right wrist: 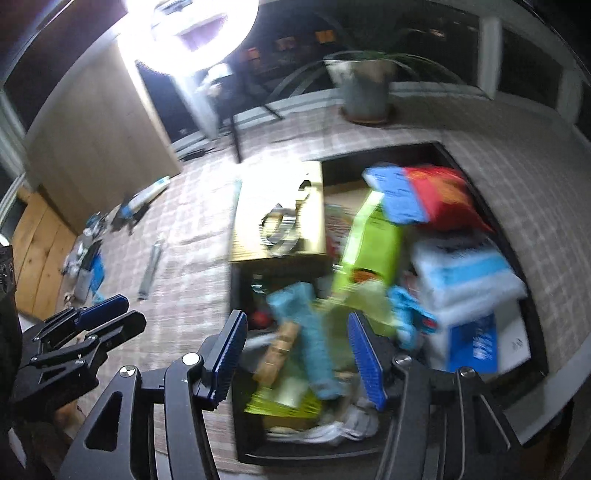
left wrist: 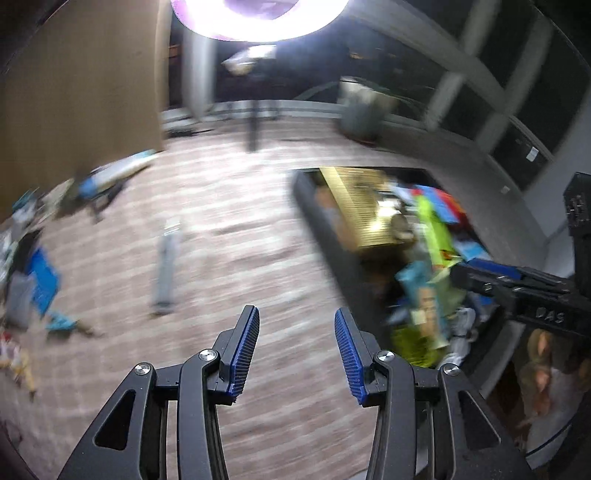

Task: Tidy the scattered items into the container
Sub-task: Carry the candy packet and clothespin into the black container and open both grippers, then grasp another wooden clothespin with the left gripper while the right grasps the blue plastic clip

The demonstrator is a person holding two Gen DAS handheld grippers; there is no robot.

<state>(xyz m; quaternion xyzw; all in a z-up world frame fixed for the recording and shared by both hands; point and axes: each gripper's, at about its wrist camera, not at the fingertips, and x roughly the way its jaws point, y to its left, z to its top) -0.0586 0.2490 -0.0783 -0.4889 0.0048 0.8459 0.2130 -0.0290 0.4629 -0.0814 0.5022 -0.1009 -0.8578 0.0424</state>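
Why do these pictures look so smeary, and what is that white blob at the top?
Left wrist view: motion blur smears the floor and the container; a ring light glares white. Right wrist view: the same ring light blows out, the container's items are blurred, and fisheye bends straight edges.

The bench (left wrist: pixel 229 229) wears a cloth of pale pink-beige checks crossed by whitish lines. The container (right wrist: pixel 236 406) is black-walled. Inside it lie a gold box (right wrist: pixel 280 206), a lime-green packet (right wrist: pixel 373 236), a red packet (right wrist: pixel 443 199), a bright blue flat piece (right wrist: pixel 395 195), a teal pouch (right wrist: pixel 314 325) and a white pack with light-blue print (right wrist: pixel 465 269). Both sets of tongs, left (left wrist: pixel 297 350) and right (right wrist: pixel 295 354), are black with ribbed blue pads and silver screw heads. On the cloth lie a grey strip (left wrist: pixel 166 273) and blue scattered items (left wrist: pixel 42 280). The plant pot (right wrist: pixel 364 92) is grey.
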